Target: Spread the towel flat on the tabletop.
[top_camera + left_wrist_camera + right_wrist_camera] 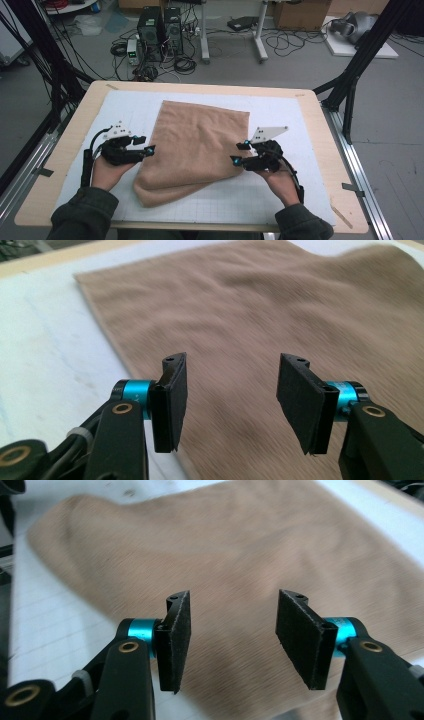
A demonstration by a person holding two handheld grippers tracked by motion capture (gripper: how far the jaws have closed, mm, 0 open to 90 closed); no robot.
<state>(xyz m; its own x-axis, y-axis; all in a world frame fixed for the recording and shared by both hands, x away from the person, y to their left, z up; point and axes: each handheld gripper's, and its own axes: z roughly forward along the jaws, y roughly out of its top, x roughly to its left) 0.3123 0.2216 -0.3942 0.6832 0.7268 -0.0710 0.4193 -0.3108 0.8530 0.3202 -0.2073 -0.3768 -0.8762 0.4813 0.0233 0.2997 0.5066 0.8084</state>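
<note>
a brown towel (195,145) lies folded on the white mat (280,125) that covers the wooden table (70,150), and it sits between the two grippers. the left gripper (145,145) is at the left edge of the towel, with its tips just at the cloth, and its jaws are spread wide with nothing between them. in the left gripper view the towel (260,315) spreads out ahead of and under the open jaws, and the white mat (45,340) is to their left side. the right gripper (240,152) is at the right edge of the towel, also with its jaws spread apart and holding nothing. in the right gripper view the towel (235,555) lies ahead of the jaws, a little blurred. the near folded corner of the towel lies below and between both grippers, toward the person's sleeves.
</note>
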